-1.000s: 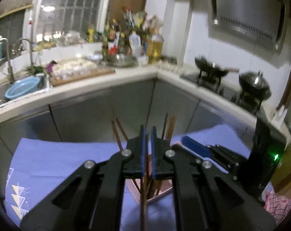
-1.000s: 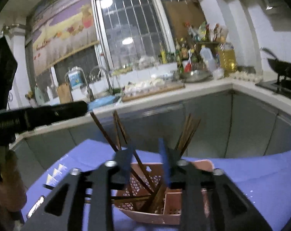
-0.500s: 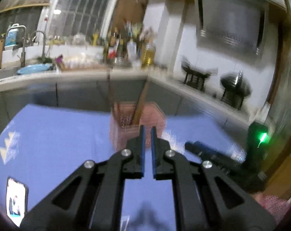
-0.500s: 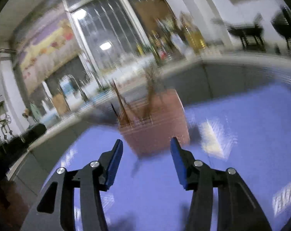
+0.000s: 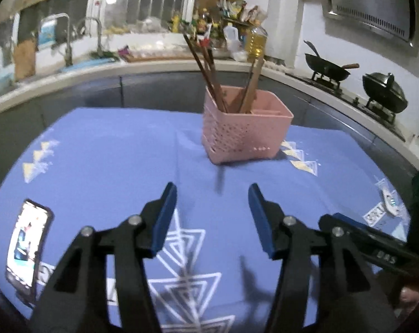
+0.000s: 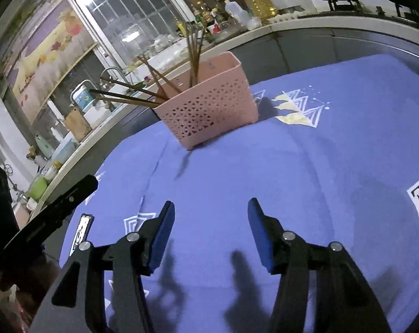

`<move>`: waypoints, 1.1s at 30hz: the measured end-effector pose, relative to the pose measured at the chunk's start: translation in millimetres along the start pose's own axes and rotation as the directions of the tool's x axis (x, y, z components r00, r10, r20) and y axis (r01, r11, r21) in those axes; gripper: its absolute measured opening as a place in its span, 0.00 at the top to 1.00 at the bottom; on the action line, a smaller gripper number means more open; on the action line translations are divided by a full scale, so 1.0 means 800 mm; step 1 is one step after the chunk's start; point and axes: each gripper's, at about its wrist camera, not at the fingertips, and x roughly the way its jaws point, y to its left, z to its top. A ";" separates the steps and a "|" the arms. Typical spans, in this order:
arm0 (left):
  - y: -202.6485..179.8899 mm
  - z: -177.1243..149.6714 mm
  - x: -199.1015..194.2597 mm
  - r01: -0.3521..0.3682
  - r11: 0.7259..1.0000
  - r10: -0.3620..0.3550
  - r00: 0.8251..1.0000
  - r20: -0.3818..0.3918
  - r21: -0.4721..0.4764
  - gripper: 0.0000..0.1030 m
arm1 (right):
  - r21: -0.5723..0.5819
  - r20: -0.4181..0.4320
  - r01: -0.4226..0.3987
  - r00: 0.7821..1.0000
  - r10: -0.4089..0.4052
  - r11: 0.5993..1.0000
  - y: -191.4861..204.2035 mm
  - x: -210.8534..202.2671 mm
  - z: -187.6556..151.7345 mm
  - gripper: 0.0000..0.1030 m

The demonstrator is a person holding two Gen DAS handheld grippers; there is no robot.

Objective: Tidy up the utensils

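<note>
- Left hand-held gripper [image 5: 212, 216]: jaws standing apart with nothing between them, having just been opening from a tight pinch; a second ago it was hanging right over the holder with a chopstick running down between its pads, and it is now sitting low over the table, well back from the holder.
- Right hand-held gripper [image 6: 210, 227]: likewise released and empty, jaws having just been widening; it too is now hovering over bare cloth, having pulled back from a spot directly above the holder.
- Pink utensil holder [image 5: 244, 129]: standing upright on the blue tablecloth [image 5: 112, 149] at the far middle of the table, clear of both grippers.
- Chopsticks [image 5: 209, 72]: several brown sticks leaning inside the holder's compartments, some fanning out to one side in the right wrist view [image 6: 126, 94]; none visible lying loose on the cloth.
- Phone [image 5: 26, 245]: lying screen-up near the table's left edge, untouched.
- Status judgement: with both grippers emptied and backing away and no stray sticks in view, the sorting appears finished or very nearly so; whether further utensils are waiting outside the views cannot be told.
</note>
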 end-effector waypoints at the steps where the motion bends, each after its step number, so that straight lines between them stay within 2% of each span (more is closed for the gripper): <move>1: 0.000 0.001 -0.001 -0.007 1.000 0.007 1.000 0.002 0.003 0.49 | 0.000 -0.006 -0.006 1.000 0.006 1.000 0.001 0.001 -0.001 0.44; 4: 0.005 0.001 0.000 -0.016 1.000 0.016 1.000 0.003 -0.015 0.46 | 0.011 -0.028 -0.012 1.000 0.012 1.000 0.000 0.005 -0.003 0.44; 8: 0.005 0.003 0.005 0.020 1.000 -0.020 0.999 -0.033 -0.024 0.45 | 0.035 -0.042 -0.014 0.999 0.016 0.999 -0.008 0.008 -0.002 0.44; 13: -0.002 0.005 0.010 0.015 0.999 -0.013 0.998 -0.055 0.038 0.45 | 0.051 -0.057 -0.017 0.998 0.020 0.999 -0.013 0.012 -0.001 0.43; 15: -0.004 0.005 0.011 0.018 0.999 -0.015 0.998 -0.060 0.049 0.31 | 0.051 -0.061 -0.018 0.998 0.021 0.999 -0.014 0.014 -0.001 0.43; 21: -0.005 0.007 0.010 0.009 0.997 -0.005 0.999 -0.045 0.080 0.11 | 0.061 -0.074 -0.019 0.997 0.023 0.998 -0.018 0.018 -0.001 0.43; 23: -0.003 0.008 0.010 0.008 0.997 -0.004 0.999 -0.047 0.078 0.07 | 0.071 -0.073 -0.017 0.997 0.022 0.997 -0.021 0.017 -0.001 0.43; 28: 0.003 0.008 0.013 -0.030 0.998 0.033 0.998 -0.058 0.057 0.06 | 0.079 -0.067 -0.014 0.998 0.019 0.997 -0.024 0.016 0.001 0.43; 33: 0.005 0.006 0.017 -0.039 0.998 0.044 0.995 -0.089 0.051 0.06 | 0.082 -0.060 -0.014 0.998 0.019 0.997 -0.025 0.014 0.000 0.42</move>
